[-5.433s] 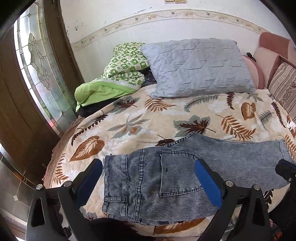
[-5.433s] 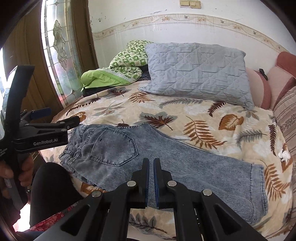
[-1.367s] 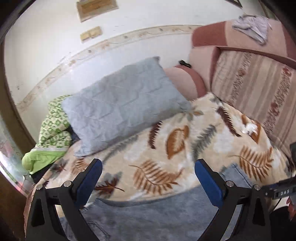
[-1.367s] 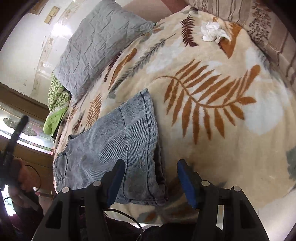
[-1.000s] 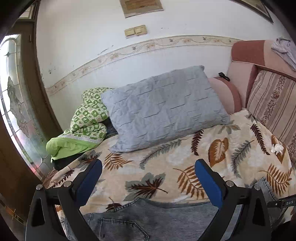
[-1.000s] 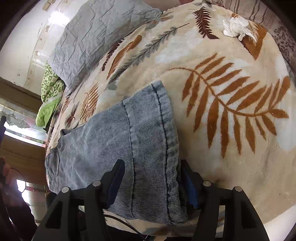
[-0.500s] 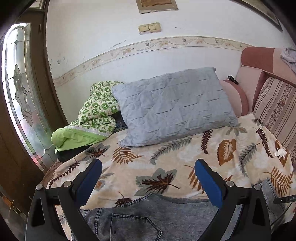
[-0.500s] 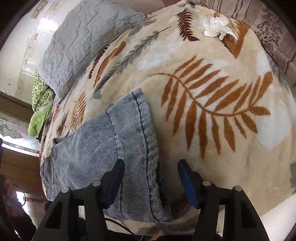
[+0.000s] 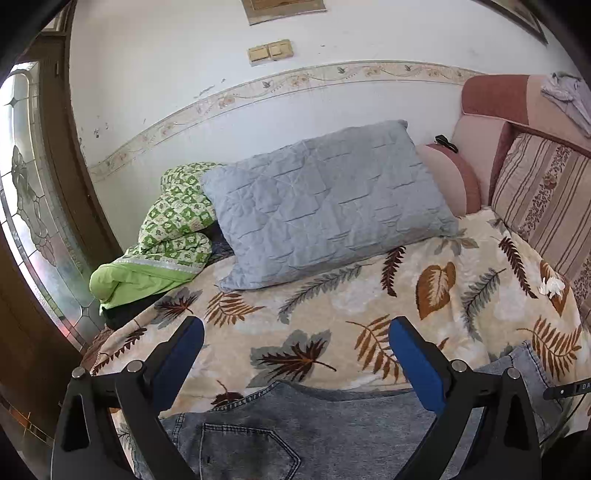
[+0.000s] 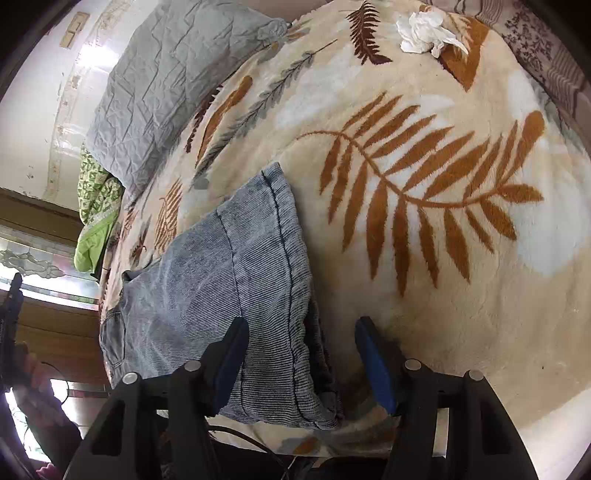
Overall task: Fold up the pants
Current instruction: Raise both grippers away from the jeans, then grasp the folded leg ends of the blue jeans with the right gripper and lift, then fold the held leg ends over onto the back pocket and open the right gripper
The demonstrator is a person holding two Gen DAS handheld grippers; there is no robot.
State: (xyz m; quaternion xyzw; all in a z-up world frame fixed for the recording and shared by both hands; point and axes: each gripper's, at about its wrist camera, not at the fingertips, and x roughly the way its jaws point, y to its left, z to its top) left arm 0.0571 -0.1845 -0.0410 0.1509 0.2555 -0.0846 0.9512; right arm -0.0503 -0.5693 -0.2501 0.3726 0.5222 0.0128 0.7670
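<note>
Grey-blue washed jeans (image 10: pixel 229 280) lie flat along the front of the bed, doubled leg on leg. My right gripper (image 10: pixel 303 358) is open and points down at the leg hem (image 10: pixel 291 332). Its left pad (image 10: pixel 232 354) is over the denim and its right pad (image 10: pixel 373 365) over the blanket, so the hem edge sits between them unpinched. In the left wrist view my left gripper (image 9: pixel 295 350) is open above the bed, with the jeans' seat and back pocket (image 9: pixel 251 450) just below its fingers. Nothing is between its pads.
The bed carries a cream blanket with leaf prints (image 9: pixel 332 314), a grey quilted pillow (image 9: pixel 325 210) and a green folded quilt (image 9: pixel 173 236) at the back. A crumpled white tissue (image 10: pixel 424 31) lies far right. A striped cushion (image 9: pixel 543 206) lines the right side, and a stained-glass door (image 9: pixel 26 206) the left.
The right gripper, shut several seconds ago, now stands open over the hem and has barely shifted in the last second. The left view has tipped down a little, so more denim shows.
</note>
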